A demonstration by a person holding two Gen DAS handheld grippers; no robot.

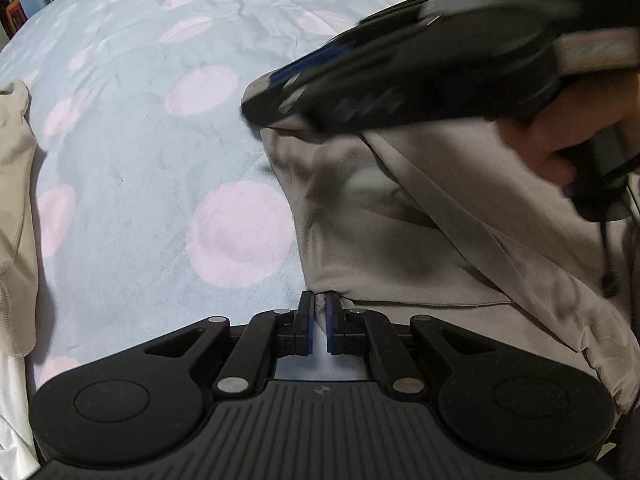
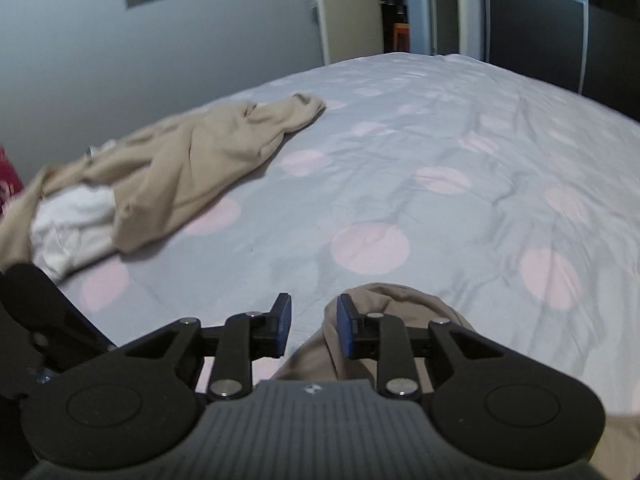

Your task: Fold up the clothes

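Note:
A grey-beige garment (image 1: 420,216) lies rumpled on the right side of the bed. My left gripper (image 1: 319,304) is shut, pinching the near hem of this garment between its blue pads. In the left wrist view my right gripper (image 1: 264,94) shows blurred, held by a hand (image 1: 560,136), with its tips over the garment's far corner. In its own view the right gripper (image 2: 313,322) stands open. A rounded fold of the same garment (image 2: 384,304) lies beside and under its right finger (image 2: 344,326). Nothing is pressed between those pads.
The bed cover (image 2: 440,152) is pale grey with pink dots. A tan garment (image 2: 192,168) with a white cloth (image 2: 72,228) lies heaped at the bed's left; its edge (image 1: 12,200) also shows in the left wrist view. Beyond the bed stand a wall and a door (image 2: 348,12).

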